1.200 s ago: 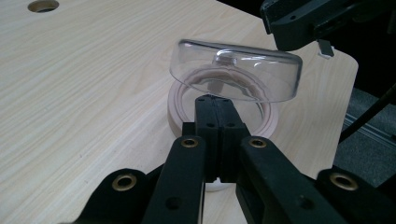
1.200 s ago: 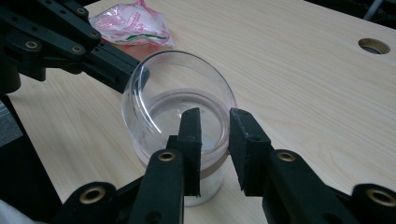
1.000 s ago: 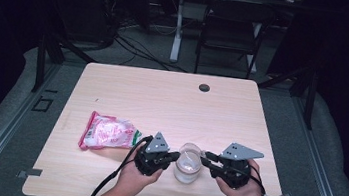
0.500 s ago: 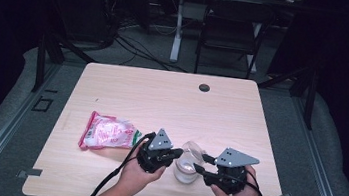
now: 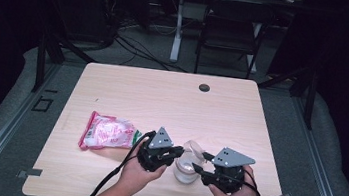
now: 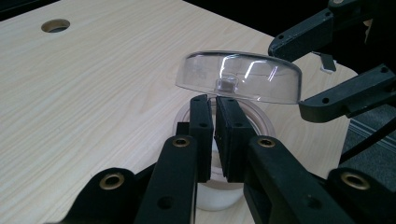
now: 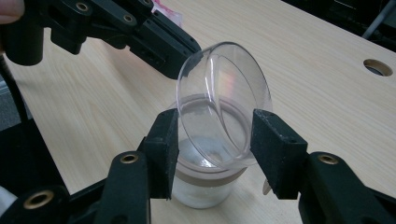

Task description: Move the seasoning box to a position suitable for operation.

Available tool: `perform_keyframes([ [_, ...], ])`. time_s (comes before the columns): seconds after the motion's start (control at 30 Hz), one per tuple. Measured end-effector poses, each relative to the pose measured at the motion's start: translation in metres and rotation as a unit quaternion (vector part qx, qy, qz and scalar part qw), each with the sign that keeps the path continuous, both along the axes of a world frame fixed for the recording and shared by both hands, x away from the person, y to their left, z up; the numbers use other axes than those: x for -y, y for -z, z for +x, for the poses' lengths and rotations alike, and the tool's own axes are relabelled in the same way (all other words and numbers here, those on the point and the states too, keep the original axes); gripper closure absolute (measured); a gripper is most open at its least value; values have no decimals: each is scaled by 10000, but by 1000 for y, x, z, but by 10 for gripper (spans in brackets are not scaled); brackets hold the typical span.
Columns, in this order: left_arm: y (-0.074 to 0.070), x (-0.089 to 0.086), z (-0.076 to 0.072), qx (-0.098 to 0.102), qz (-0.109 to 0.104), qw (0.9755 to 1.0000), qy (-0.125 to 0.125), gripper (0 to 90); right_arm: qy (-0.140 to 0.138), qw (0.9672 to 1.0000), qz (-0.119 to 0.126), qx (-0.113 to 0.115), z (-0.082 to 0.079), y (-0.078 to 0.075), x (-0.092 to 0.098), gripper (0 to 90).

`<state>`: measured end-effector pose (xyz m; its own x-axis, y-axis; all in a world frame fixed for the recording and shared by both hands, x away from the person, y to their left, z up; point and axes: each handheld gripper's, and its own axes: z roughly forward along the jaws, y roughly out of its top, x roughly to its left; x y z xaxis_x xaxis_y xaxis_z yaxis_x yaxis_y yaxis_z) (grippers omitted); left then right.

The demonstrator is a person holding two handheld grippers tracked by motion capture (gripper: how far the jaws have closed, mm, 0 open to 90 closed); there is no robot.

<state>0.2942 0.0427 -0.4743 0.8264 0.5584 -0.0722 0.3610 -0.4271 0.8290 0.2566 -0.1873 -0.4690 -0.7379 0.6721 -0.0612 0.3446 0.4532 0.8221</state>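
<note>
A small clear jar [image 5: 186, 170] stands near the table's front edge, between my two grippers. Its clear domed lid [image 7: 224, 93] is tipped up on edge over the jar's mouth. My left gripper [image 6: 216, 100] has its jaws almost together on the lid's upper rim; they have just eased apart slightly. My right gripper [image 7: 215, 116] is open. Its jaws have just been opening, and its pads now flank the lid [image 6: 243, 74] from either side above the jar [image 7: 201, 186]. In the high view the left gripper [image 5: 178, 155] and the right gripper [image 5: 200, 161] face each other across the jar.
A pink and white snack packet [image 5: 108, 132] lies left of the left hand. A round cable hole [image 5: 204, 87] sits near the table's far edge. A black chair [image 5: 231, 29] and cables are on the floor beyond. Bare tabletop [image 5: 162, 101] stretches behind the jar.
The lid has tipped up off the jar's mouth. The right gripper's jaws have spread wide, and it has shifted a little toward the table's front edge. The left hand has stayed put.
</note>
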Motion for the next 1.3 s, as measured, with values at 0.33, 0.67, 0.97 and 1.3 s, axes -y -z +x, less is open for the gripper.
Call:
perform_keyframes([
  [0.33,-1,-1,0,7,-34,10000,-14,840,15,9999,-141,89,1,1,-2,516],
  [0.67,-1,-1,0,24,-52,10000,-4,827,53,9997,-185,123,1,0,-3,525],
  [0.97,1,-2,1,28,-4,10000,-30,819,49,9998,-152,119,2,-2,-2,537],
  [1.3,8,-3,4,6,75,9999,-116,792,79,9998,-131,95,2,-2,-1,541],
])
